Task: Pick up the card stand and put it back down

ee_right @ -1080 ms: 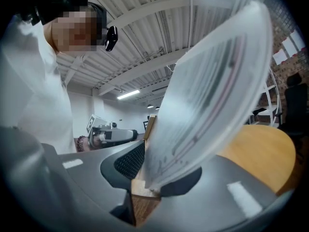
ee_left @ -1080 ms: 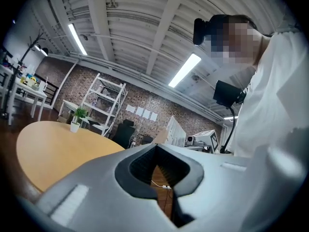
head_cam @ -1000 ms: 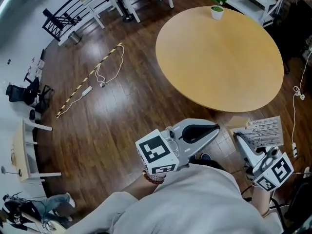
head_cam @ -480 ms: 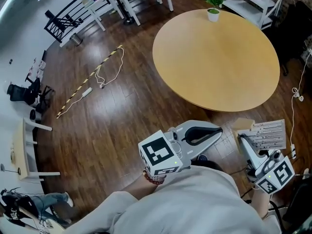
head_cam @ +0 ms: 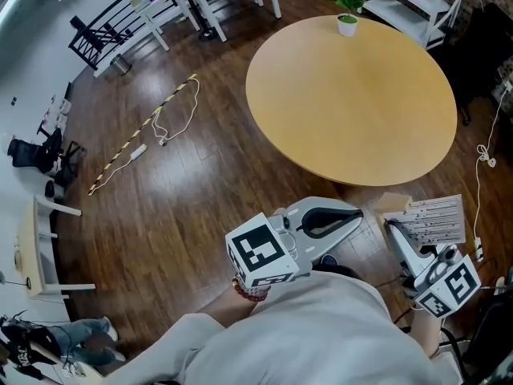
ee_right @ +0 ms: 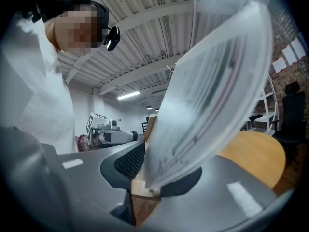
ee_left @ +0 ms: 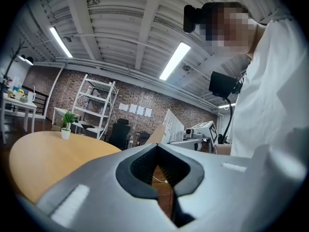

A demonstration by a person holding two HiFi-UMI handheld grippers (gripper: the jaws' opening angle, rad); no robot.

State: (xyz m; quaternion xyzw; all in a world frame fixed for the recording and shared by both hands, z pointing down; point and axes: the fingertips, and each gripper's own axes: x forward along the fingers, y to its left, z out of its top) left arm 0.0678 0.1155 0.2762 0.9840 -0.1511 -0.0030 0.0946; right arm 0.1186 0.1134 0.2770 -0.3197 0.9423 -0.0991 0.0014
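Right gripper view: right gripper [ee_right: 150,185] clamps the card stand [ee_right: 212,91], print blurred; left gripper [ee_left: 156,151] closed, empty.

The head view sat on top of the person [head_cam: 321,327] and looked steeply down at the floor and the round table [head_cam: 353,95], with the left gripper [head_cam: 357,212] and right gripper [head_cam: 390,224] close below it at the bottom edge. The left gripper view rode on its gripper, faced along the jaws and tilted up toward the ceiling, the table at its left. The right gripper view likewise faced along its jaws and upward, with the card stand [ee_right: 207,91] so near that it filled much of the frame. All three views shared the table, and each gripper view also caught the other gripper and the person
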